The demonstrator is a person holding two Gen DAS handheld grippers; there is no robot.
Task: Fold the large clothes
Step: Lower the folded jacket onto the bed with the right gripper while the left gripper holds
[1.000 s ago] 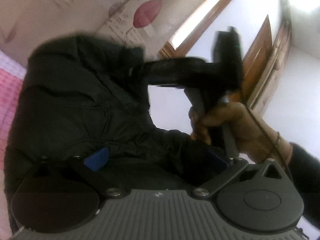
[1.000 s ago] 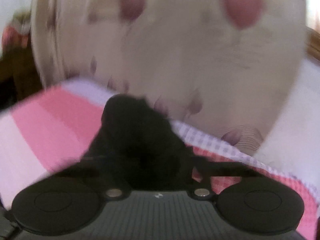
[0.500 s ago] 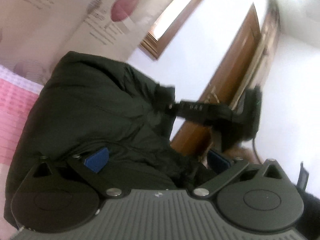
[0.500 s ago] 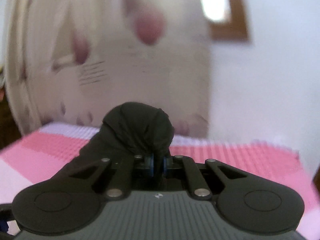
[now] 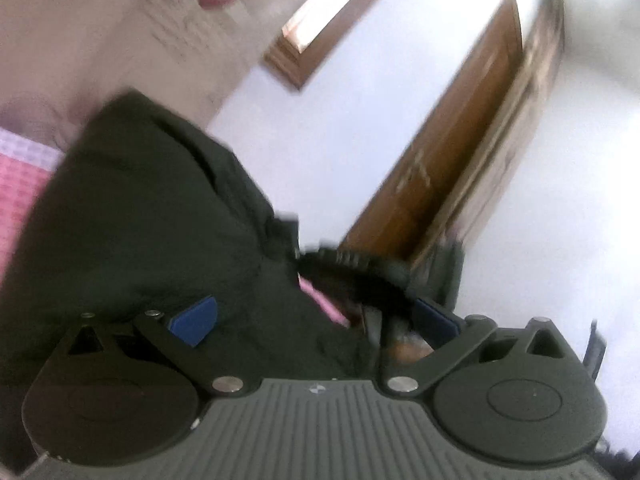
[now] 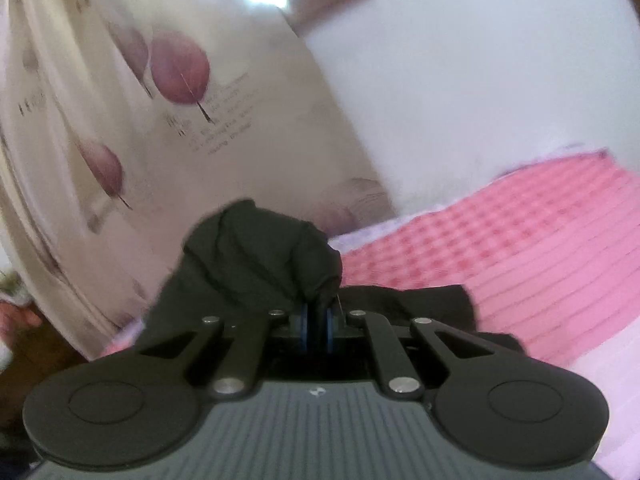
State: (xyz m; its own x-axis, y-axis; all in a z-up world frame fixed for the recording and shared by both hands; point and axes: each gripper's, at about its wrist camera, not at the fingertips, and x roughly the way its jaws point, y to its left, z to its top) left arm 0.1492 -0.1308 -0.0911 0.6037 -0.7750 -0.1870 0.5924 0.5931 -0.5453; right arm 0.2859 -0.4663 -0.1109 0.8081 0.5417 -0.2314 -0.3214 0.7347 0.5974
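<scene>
A large black jacket (image 5: 140,220) hangs bunched in front of my left gripper (image 5: 314,318). The left jaws stand wide apart. Cloth lies over the left blue pad (image 5: 192,320), while a gap shows beside the right pad (image 5: 436,316). My right gripper (image 6: 316,320) is shut on a puffed fold of the black jacket (image 6: 260,252), low over the pink bed (image 6: 520,248). In the left wrist view the right gripper (image 5: 360,268) is blurred and pinches the jacket's edge just beyond my left fingers.
A pink checked bedsheet (image 5: 20,184) lies under the jacket. A cream curtain with purple leaves (image 6: 180,72) hangs behind the bed. A wooden door (image 5: 460,152) and a window frame (image 5: 296,60) are set in the white wall.
The right gripper has come down and rolled, bringing its pinched jacket edge from high in the left view to just above my left fingers. The left gripper shifted slightly, jaws unchanged.
</scene>
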